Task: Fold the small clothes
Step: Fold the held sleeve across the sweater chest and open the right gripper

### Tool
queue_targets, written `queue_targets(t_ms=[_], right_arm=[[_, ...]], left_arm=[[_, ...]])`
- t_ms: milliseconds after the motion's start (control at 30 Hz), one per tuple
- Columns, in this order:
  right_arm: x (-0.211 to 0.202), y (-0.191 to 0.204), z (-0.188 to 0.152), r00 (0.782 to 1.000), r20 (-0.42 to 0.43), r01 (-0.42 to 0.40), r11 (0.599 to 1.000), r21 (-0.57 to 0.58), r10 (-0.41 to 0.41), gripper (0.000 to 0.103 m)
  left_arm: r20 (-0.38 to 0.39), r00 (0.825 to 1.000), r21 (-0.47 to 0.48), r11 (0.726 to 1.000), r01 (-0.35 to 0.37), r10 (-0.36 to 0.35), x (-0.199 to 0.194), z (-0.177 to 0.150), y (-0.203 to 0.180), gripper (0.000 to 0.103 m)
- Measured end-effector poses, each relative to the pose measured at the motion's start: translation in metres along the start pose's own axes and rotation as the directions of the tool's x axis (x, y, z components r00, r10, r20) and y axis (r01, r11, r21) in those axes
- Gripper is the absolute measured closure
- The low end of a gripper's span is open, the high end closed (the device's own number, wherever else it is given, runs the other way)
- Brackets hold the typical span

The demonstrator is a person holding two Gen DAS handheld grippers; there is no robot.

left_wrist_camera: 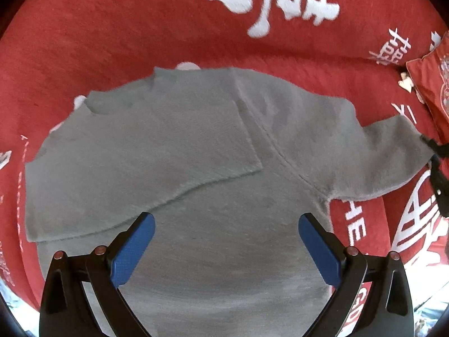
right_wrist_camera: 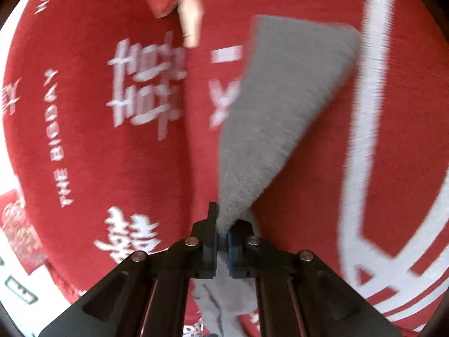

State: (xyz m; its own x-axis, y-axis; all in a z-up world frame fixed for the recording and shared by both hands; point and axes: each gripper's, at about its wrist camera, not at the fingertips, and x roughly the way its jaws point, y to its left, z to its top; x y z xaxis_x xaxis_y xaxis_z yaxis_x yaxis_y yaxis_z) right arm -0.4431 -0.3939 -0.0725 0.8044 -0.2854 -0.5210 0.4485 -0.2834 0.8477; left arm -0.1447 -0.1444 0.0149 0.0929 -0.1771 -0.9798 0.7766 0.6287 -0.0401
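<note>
From the left wrist, the left gripper [left_wrist_camera: 226,224] hangs with jaws spread wide and nothing between them, above a grey fleece top [left_wrist_camera: 196,174] lying flat on a red blanket [left_wrist_camera: 112,28], one sleeve folded across its body. From the right wrist, the right gripper [right_wrist_camera: 223,231] is clenched on the other sleeve's [right_wrist_camera: 269,129] tip, which stretches away ahead.
</note>
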Motion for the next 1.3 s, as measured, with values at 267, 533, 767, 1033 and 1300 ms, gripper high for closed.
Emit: queue_targets(t_ms=[267, 533, 767, 1033, 1300], right_arm=[[0.044, 0.115, -0.055, 0.975, -0.190, -0.164, 0.948, -0.274, 0.114, 0.097], [0.133, 0.225, -0.214, 0.903, -0.423, -0.267, 0.684, -0.679, -0.068, 0.097], [0.219, 0.186, -0.343, 0.794, -0.486, -0.236, 0.552, -0.800, -0.365, 0.097], [0.248, 0.131, -0.374, 0.733, -0.434, -0.058, 0.586, -0.808, -0.525, 0.049], [0.252, 0.156, -0.361, 0.829, -0.337, 0.034, 0.642, -0.766, -0.446, 0.096]], left_arm=[[0.057, 0.998, -0.084, 0.996, -0.014, 0.019, -0.014, 0.003, 0.068, 0.000], [0.089, 0.994, -0.226, 0.973, -0.047, 0.068, -0.021, -0.010, 0.152, 0.000], [0.062, 0.992, -0.337, 0.938, -0.080, 0.106, -0.010, -0.041, 0.227, 0.000], [0.062, 0.996, -0.381, 0.924, -0.040, 0.069, -0.006, -0.061, 0.265, 0.000], [0.202, 0.961, -0.438, 0.860, 0.263, -0.191, -0.018, -0.057, 0.295, 0.000]])
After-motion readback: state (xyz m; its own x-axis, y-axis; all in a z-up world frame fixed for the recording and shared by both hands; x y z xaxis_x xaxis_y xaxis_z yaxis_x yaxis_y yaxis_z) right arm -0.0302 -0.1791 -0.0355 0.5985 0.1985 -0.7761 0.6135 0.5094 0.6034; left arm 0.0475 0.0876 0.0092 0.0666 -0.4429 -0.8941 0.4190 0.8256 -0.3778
